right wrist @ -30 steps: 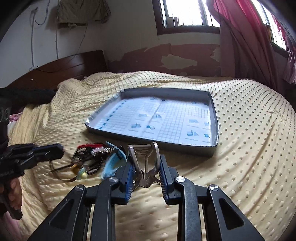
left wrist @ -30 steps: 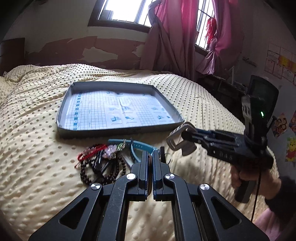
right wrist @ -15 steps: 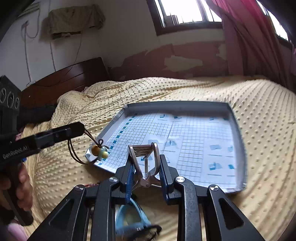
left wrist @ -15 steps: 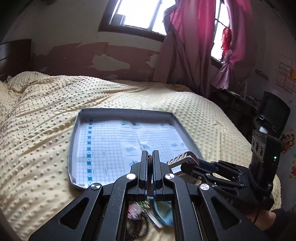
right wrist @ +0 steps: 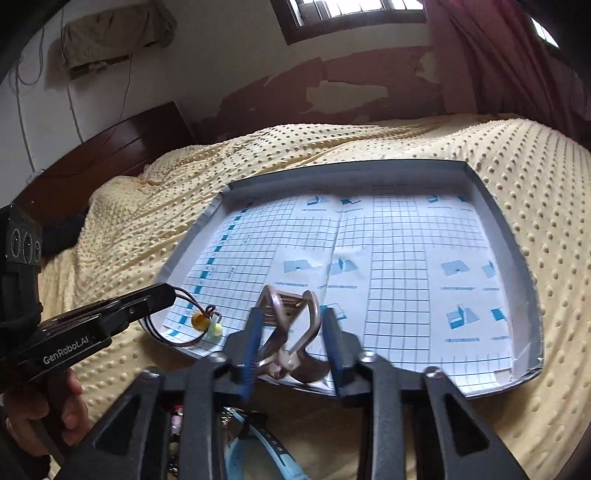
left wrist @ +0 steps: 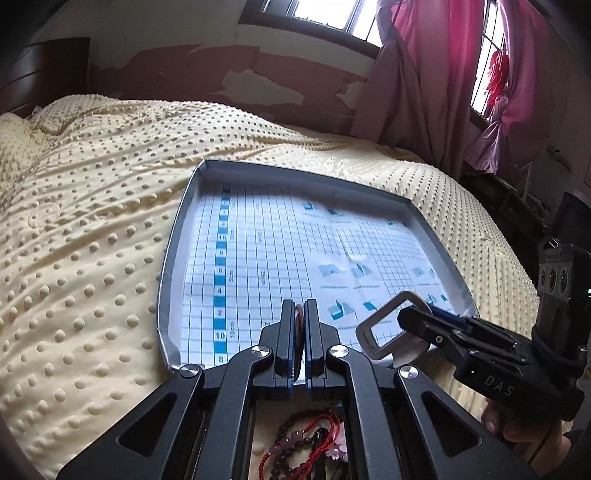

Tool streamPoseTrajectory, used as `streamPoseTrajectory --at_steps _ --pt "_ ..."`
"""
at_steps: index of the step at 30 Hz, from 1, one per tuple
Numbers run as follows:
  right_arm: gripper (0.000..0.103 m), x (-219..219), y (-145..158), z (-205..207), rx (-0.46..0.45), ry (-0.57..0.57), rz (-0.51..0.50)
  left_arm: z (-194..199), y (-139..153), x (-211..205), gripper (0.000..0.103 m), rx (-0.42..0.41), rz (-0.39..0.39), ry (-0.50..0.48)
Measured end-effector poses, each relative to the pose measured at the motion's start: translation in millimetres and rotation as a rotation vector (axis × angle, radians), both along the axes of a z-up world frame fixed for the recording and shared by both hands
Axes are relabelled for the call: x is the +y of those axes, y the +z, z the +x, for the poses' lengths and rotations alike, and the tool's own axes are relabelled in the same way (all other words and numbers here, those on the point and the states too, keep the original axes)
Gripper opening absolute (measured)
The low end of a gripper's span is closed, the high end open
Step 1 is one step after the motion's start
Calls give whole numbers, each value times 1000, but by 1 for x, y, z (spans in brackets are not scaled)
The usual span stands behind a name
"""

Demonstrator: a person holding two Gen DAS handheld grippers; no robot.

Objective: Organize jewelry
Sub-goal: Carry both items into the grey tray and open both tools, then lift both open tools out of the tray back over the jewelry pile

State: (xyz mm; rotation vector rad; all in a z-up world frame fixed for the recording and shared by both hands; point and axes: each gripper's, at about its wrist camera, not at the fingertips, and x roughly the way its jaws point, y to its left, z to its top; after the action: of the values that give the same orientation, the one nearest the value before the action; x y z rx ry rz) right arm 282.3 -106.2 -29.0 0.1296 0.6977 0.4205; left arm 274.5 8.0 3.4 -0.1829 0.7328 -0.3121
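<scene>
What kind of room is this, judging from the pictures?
Most likely a home bedroom: a bed under a dotted yellow blanket, a dark wooden headboard, and pink curtains at a barred window.

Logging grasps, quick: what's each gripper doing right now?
Left gripper: shut on brown cord bracelet.
Right gripper: shut on metal clip.

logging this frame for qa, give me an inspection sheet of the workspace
Surface: cream dotted bedspread.
Job's things: grey tray lined with grid paper, nothing lying in it; brown cord with amber bead; metal clasp.
Clutter: bead bracelets and a blue strap heaped before the tray.
Grippers: left gripper shut on the cord; right gripper shut on the clasp.
Cables: wall wires.
Surroundings: pink curtains, peeling wall, wooden headboard.
</scene>
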Motion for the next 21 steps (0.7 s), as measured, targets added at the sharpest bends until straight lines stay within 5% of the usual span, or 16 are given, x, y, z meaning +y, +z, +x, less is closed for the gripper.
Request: streamPoseTrajectory --at_steps 3,5,9,13,16,21 --pt "57 -6 4 -6 -17 -24 -9 -1 -4 -2 14 45 3 3" --pt "58 -12 9 -15 -37 -35 -22 -6 -3 2 44 46 -18 26" --pt "85 -25 22 -44 -109 -49 -39 -30 9 20 73 -31 -163 60" --pt "103 -31 39 -80 -192 -23 -32 -66 30 27 102 -170 -183 70" --pt "103 -32 52 -111 -253 4 -17 -101 49 23 102 -302 -118 44" --pt "103 -29 64 -155 -298 9 -31 -150 65 14 102 -390 -39 58"
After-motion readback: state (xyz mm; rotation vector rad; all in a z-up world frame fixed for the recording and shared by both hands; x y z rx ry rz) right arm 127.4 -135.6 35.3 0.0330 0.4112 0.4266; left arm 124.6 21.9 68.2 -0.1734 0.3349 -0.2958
